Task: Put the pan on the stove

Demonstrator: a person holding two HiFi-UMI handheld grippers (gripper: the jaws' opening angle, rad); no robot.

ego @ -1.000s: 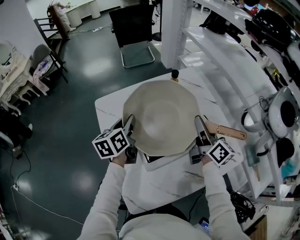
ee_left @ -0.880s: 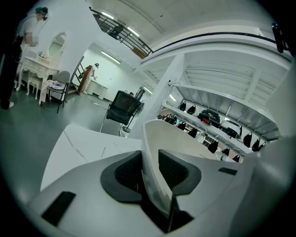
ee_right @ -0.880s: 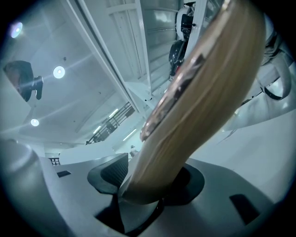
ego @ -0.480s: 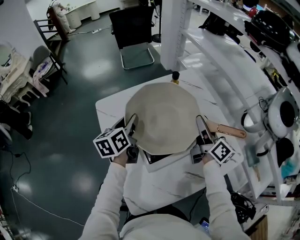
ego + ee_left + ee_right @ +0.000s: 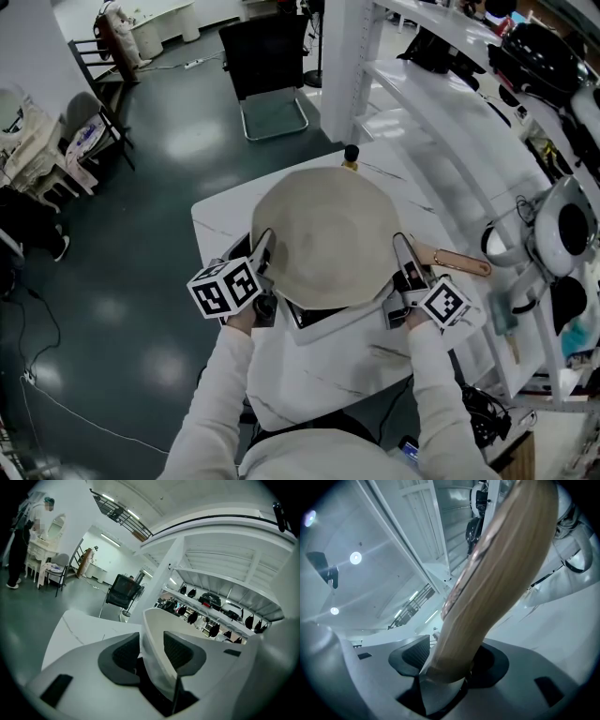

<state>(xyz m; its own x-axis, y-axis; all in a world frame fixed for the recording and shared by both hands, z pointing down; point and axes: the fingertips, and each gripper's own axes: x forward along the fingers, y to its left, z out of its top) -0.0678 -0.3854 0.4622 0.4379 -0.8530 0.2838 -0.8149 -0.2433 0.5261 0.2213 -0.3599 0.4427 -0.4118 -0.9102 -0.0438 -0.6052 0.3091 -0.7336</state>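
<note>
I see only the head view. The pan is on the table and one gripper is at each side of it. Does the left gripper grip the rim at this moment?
Observer: No. In the left gripper view the rim stands between the fingers of the left gripper. The fingers have just been opening and do not press on it.
Operator: And the right gripper, does it hold something?
Observer: Yes. The right gripper view shows the right gripper shut on the wooden handle, near the handle's lower end.
</note>
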